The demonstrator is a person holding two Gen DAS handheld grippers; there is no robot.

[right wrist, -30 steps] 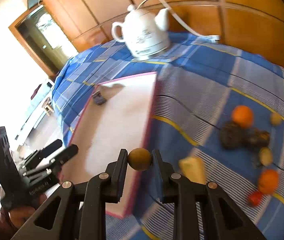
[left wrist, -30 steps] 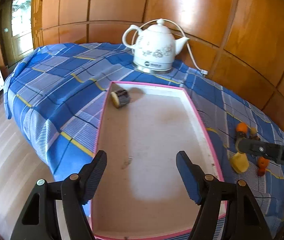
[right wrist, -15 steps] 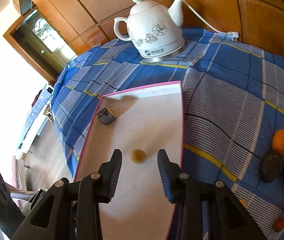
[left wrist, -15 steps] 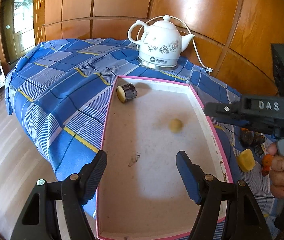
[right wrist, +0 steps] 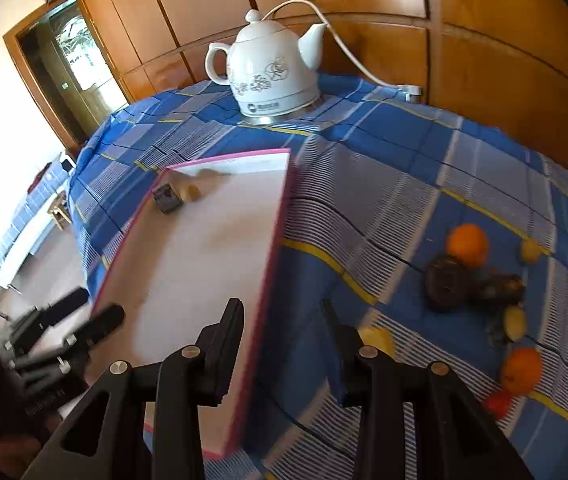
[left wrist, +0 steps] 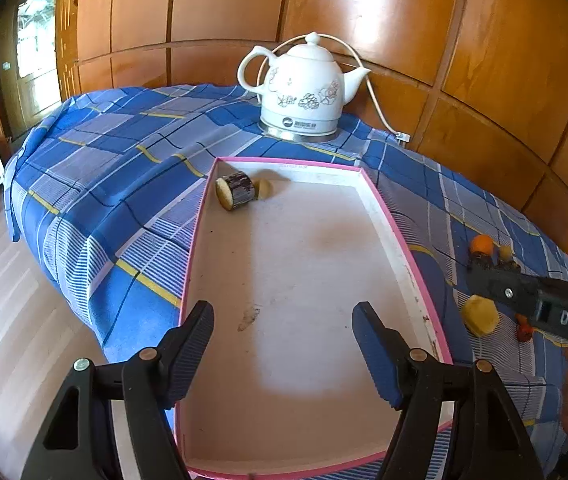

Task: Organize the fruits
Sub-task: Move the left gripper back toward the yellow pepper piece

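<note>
Pink-rimmed tray sits before white kettle — both tongs spread, empty.

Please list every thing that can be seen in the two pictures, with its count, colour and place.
Tray: 1, white with pink rim, on the tablecloth.
Dark cut piece: 1, dark skin, pale cut face, far left corner of tray.
Small round fruit: 1, yellowish, beside the dark piece.
Kettle: 1, white with flowers, behind the tray.
Tablecloth: 1, blue plaid.
Oranges: 2, right of the tray.
Dark fruits: at least 2, between the oranges.
Small red fruit: 1, near edge.
Left hand-held gripper: open, over the tray.
Right hand-held gripper: open, empty.
</note>
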